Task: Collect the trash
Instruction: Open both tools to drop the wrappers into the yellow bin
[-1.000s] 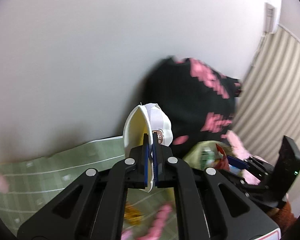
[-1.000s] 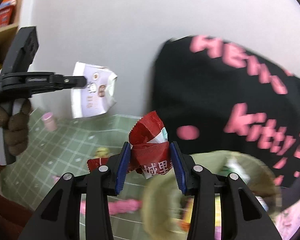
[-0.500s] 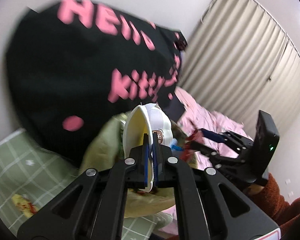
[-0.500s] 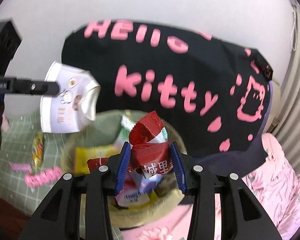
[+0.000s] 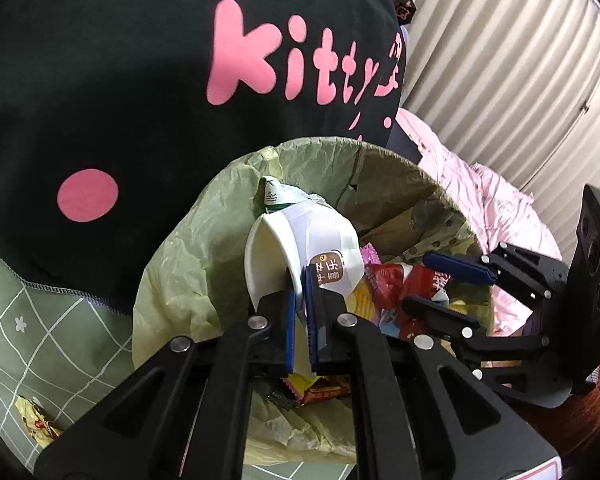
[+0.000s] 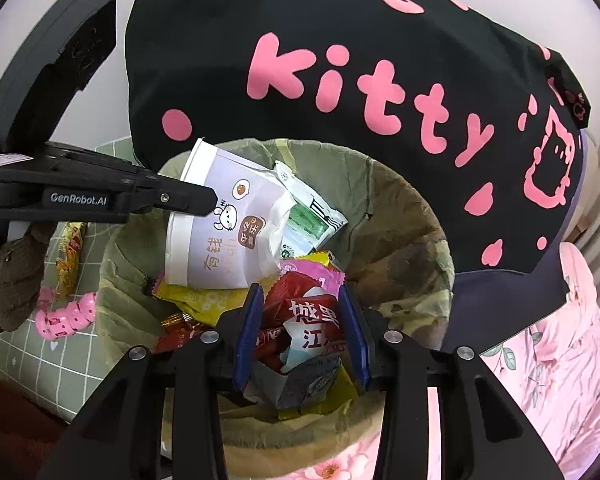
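A trash bin (image 5: 204, 240) lined with a pale green bag (image 6: 404, 216) holds several snack wrappers. My left gripper (image 5: 302, 316) is shut on the rim of a crumpled white paper cup (image 5: 316, 240) and holds it over the bin; the cup also shows in the right wrist view (image 6: 224, 232). My right gripper (image 6: 302, 332) is over the bin with its jaws spread around a red snack wrapper (image 6: 308, 316), which sits low between them; it also shows in the left wrist view (image 5: 444, 292).
A black bag with pink "Hello Kitty" lettering (image 6: 360, 80) stands right behind the bin. A green checked mat (image 5: 28, 320) carries a yellow wrapper (image 5: 36, 426), a pink toy (image 6: 66, 316) and another wrapper (image 6: 70, 252). Pink bedding (image 6: 560, 360) lies right.
Both grippers have swung from the mat to above the bin and come lower. The right jaws have spread wider and the red wrapper has sunk between them. The left still holds the cup.
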`<state>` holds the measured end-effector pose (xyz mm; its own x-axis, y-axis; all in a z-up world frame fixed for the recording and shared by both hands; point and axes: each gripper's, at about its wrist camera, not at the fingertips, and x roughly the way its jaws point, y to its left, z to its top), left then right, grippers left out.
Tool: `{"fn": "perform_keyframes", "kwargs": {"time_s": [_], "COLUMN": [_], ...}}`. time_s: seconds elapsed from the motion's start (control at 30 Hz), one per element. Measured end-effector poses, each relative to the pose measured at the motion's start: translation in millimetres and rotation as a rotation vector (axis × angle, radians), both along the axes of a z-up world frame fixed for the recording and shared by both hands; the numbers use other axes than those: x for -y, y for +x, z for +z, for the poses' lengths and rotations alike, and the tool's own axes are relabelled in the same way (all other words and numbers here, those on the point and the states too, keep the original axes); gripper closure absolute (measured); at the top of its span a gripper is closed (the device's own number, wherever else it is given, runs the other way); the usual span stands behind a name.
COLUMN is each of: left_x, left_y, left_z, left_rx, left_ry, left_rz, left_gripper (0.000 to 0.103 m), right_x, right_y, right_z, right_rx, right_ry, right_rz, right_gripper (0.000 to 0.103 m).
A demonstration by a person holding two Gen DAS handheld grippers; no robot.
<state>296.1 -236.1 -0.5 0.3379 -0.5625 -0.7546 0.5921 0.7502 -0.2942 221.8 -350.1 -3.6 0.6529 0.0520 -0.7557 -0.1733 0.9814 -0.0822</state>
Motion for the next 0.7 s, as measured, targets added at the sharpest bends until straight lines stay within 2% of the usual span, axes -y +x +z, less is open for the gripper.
{"fn": "perform_keyframes", "kwargs": {"time_s": [0.27,0.4,0.43,0.47,0.5,0.53,0.6,0.7], "left_x": [6.3,-7.2,-11.9,-17.1,-21.6,-27.1,-37.2,-58.5], "left_y": [2.1,5.5,5.4,4.7,3.8,1.9,-3.4,-13.4], "left_z": [-2.9,-2.8,-2.0,-1.0,-0.2,1.3,5.0,13.6], "left_rx": [-0.014,-0.055,-0.071,-0.087,-0.1,-0.115,-0.125,-0.115], "left_ry": [-0.001,-0.052,-0.076,-0.102,-0.123,-0.15,-0.178,-0.219], "left_rz": [-0.001,0.01,0.012,0.008,0.003,-0.002,-0.006,0.011], "left_gripper": [0.098,0.097,0.093,0.08,0.074,0.06,0.057,0.052], "right_x": [1.1,6.1,7.0,8.4,9.5,10.0,9.0,4.7], "right_y": [-5.0,-10.3,-11.7,-13.6,-14.7,-15.4,-18.2,-22.8], "right_z": [2.6,8.6,9.4,10.7,11.4,11.3,12.4,17.3], "right_rx": [0.005,0.024,0.026,0.031,0.031,0.028,0.027,0.046], "right_ry": [0.007,0.046,0.055,0.068,0.081,0.087,0.081,0.075], "right_rz": [-0.012,-0.04,-0.046,-0.052,-0.055,-0.056,-0.065,-0.07], "right_gripper": [0.066,0.066,0.066,0.066,0.065,0.065,0.06,0.059]}}
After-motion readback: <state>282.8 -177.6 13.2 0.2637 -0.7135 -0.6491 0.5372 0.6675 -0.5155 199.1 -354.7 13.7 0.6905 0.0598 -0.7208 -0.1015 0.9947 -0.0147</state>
